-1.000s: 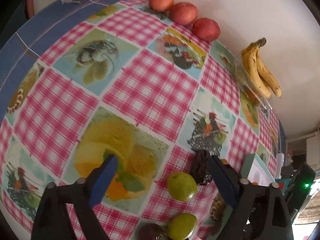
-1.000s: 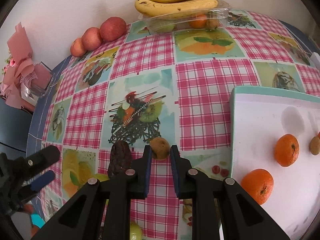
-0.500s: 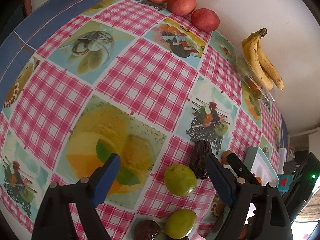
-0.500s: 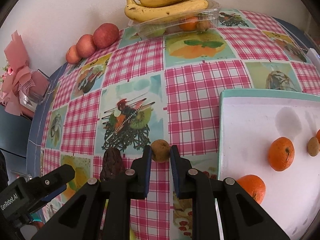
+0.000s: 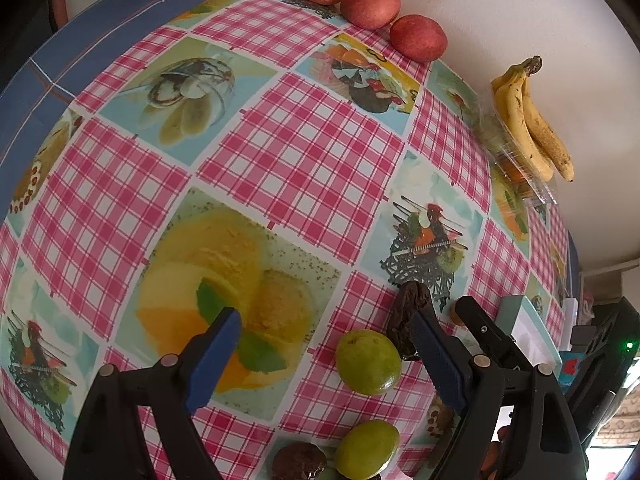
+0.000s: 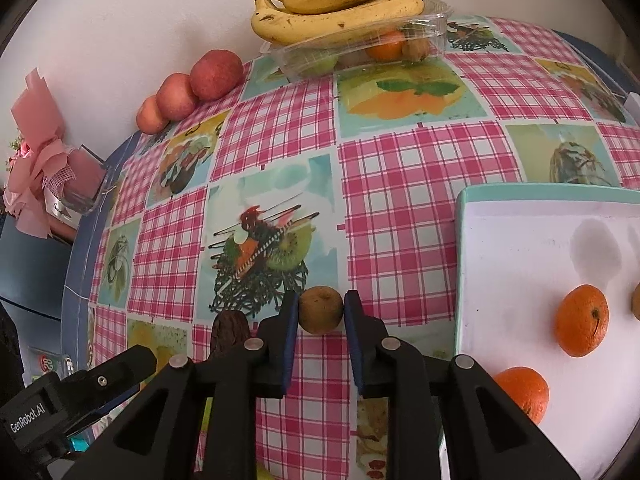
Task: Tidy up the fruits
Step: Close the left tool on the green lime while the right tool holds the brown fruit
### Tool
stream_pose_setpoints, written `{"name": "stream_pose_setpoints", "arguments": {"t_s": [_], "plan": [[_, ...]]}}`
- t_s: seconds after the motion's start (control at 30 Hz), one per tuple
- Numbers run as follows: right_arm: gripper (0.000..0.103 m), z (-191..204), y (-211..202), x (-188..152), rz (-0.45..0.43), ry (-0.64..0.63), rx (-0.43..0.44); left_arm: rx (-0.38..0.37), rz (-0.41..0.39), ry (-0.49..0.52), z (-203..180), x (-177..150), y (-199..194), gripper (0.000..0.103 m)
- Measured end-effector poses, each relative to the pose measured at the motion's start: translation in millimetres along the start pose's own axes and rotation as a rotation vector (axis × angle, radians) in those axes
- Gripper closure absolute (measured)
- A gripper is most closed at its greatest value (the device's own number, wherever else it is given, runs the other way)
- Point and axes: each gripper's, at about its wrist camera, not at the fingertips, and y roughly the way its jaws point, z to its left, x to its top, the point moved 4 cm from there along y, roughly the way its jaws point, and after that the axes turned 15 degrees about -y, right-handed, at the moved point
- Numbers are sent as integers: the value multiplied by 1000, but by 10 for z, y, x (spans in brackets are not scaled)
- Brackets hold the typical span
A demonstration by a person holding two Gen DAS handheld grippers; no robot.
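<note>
Over a pink-checked tablecloth (image 6: 400, 184) printed with fruit pictures, the right gripper (image 6: 321, 312) has a small brown fruit (image 6: 321, 309), possibly a kiwi, between its blue pads at their very tips; the jaws are easing apart, though the pads look to be touching the fruit on both sides. The fruit sits low over the cloth, just left of a white tray (image 6: 520, 248) with a teal rim that holds two oranges (image 6: 582, 320). A dark, wrinkled date-like fruit (image 6: 229, 330) lies just beside the gripper's left finger. The left gripper (image 5: 328, 334) hangs wide open above the cloth with nothing gripped; a green lime-like fruit (image 5: 368, 361) lies between its fingers, nearer the right one, and a second green fruit (image 5: 366, 454) sits below it beside a dark round fruit (image 5: 299, 462). Along the wall stand three red apples (image 6: 216, 74) and a bunch of bananas (image 6: 340, 4) resting on a clear plastic box (image 6: 432, 28) of mixed fruit.
</note>
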Motion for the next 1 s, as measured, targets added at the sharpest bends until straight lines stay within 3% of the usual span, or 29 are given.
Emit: {"name": "stream_pose_setpoints", "arguments": {"t_s": [0.3, 0.33, 0.4, 0.6, 0.93, 1.0], "plan": [[79, -51, -89, -32, 9, 13, -23, -8, 4, 8, -29, -31, 3, 15], [79, -66, -132, -37, 9, 17, -30, -12, 6, 12, -43, -44, 3, 17], [79, -82, -208, -41, 4, 21, -41, -20, 21, 16, -69, -77, 21, 32], [79, -98, -501, -47, -22, 15, -68, -27, 72, 36, -123, -208, 98, 52], [79, -126, -775, -38, -58, 3, -81, -40, 115, 34, -183, -328, 193, 57], [79, -137, -813, -30, -66, 4, -82, -49, 128, 29, -189, -341, 234, 62]]}}
